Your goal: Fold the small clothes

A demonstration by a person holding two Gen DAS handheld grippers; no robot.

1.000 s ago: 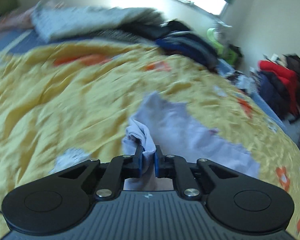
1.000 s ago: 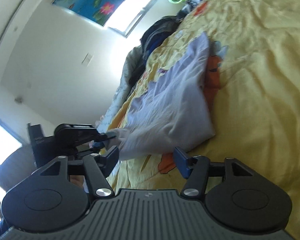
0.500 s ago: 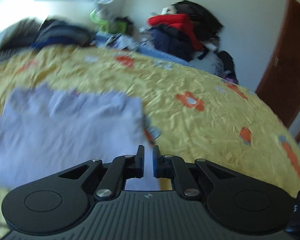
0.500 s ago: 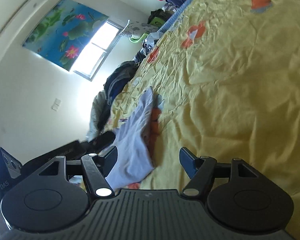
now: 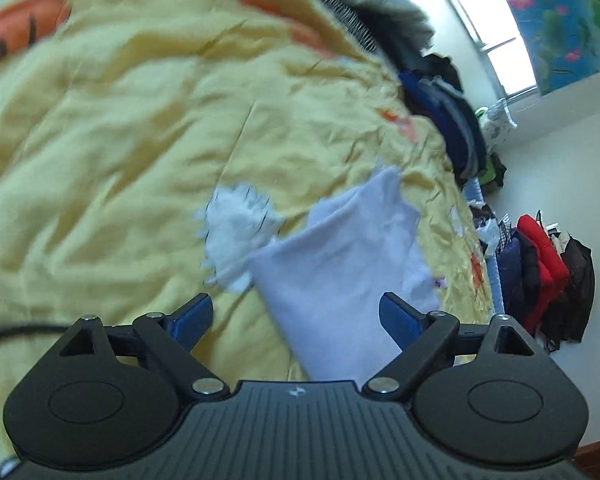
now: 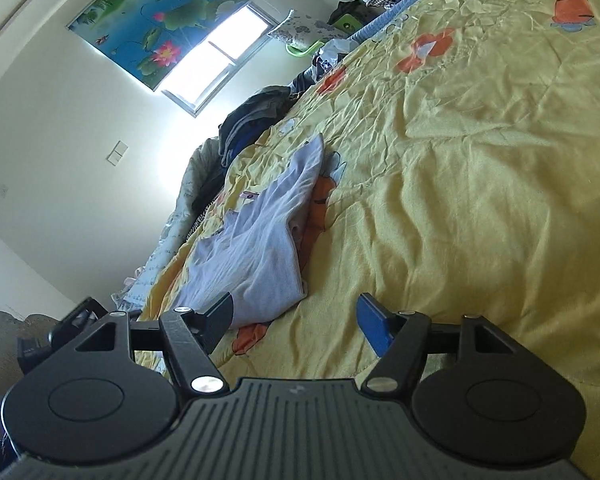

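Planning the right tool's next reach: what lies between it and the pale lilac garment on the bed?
Only bare yellow bedspread, seen in the right wrist view; the lilac garment lies just beyond the right tool, toward its left finger.

Yellow flowered bed quilt (image 6: 480,200) — pale lilac garment (image 6: 260,248) and dark clothes pile (image 5: 448,120) lie on it.

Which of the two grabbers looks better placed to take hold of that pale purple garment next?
Probably the left. The left gripper has just opened, with the garment between its jaws. The right gripper, also open, mostly faces bare quilt.
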